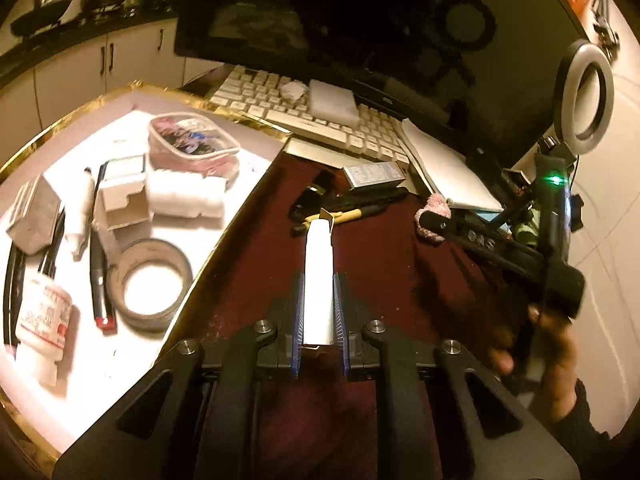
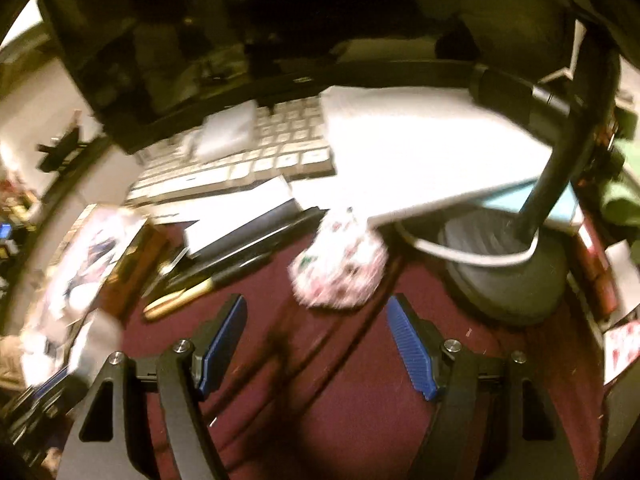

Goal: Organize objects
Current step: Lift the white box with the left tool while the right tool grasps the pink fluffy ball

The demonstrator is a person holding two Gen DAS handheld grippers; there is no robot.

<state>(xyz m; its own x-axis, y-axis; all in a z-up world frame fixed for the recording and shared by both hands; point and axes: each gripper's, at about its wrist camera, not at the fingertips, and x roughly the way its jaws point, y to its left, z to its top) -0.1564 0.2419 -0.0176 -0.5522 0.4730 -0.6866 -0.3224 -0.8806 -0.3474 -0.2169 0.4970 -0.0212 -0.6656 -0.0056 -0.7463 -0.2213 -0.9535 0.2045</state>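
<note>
My left gripper [image 1: 319,280] is shut on a long white box [image 1: 319,276] and holds it above the dark red table, right of a gold-rimmed white tray [image 1: 224,116]. The tray holds a tape roll [image 1: 150,282], a pink pouch [image 1: 192,144], a white bottle [image 1: 42,320], pens and small boxes. My right gripper [image 2: 316,312] is open and empty, low over the table, just short of a pink fluffy scrunchie [image 2: 340,268]. The scrunchie also shows in the left wrist view [image 1: 434,216]. Black and yellow-handled pens [image 2: 188,296] lie left of it.
A white keyboard [image 1: 320,120] and a dark monitor [image 1: 360,20] stand at the back. A white notebook [image 1: 448,164] and a small silver box [image 1: 374,174] lie near the keyboard. A ring lamp [image 1: 588,96] with a round black base [image 2: 508,272] stands at the right.
</note>
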